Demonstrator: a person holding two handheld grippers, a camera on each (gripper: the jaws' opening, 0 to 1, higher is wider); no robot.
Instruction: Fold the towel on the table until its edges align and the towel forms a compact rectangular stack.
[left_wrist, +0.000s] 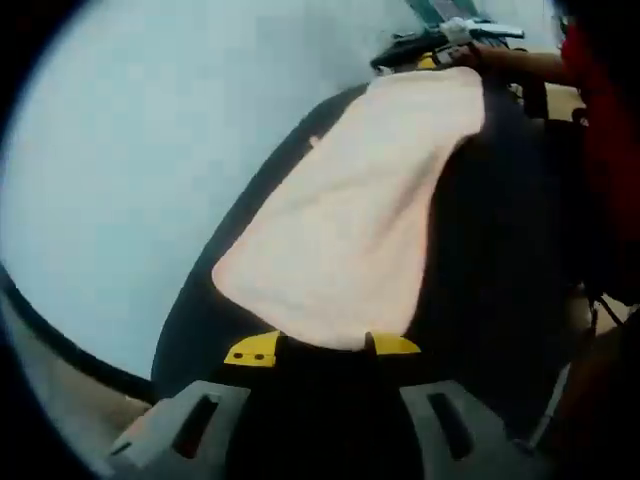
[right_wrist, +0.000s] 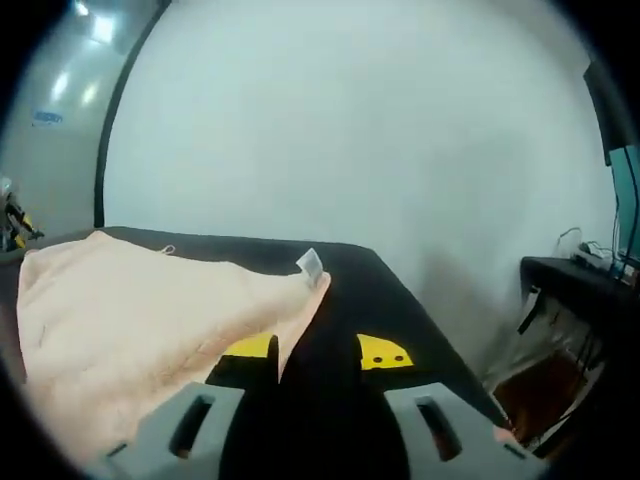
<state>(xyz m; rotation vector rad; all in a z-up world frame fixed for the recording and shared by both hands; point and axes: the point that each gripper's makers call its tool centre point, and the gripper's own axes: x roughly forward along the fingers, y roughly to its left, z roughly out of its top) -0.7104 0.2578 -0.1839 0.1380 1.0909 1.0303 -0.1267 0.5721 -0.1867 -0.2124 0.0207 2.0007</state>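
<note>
While the peach towel (left_wrist: 350, 220) lies spread on the black desk (left_wrist: 500, 260) ahead of both claws, folding looks barely begun; left claw (left_wrist: 322, 345) apparently pinches its near edge; right claw (right_wrist: 318, 352) stands apart beside its tagged corner.

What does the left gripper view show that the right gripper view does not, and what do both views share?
Left gripper view alone: the other gripper at the far end of the towel, and a person's red sleeve.

Right gripper view alone: a small white tag at the towel's corner, and a dark side table with cables.

Both: the peach terry-cloth towel on the black table, and yellow-tipped fingers before a pale wall.
</note>
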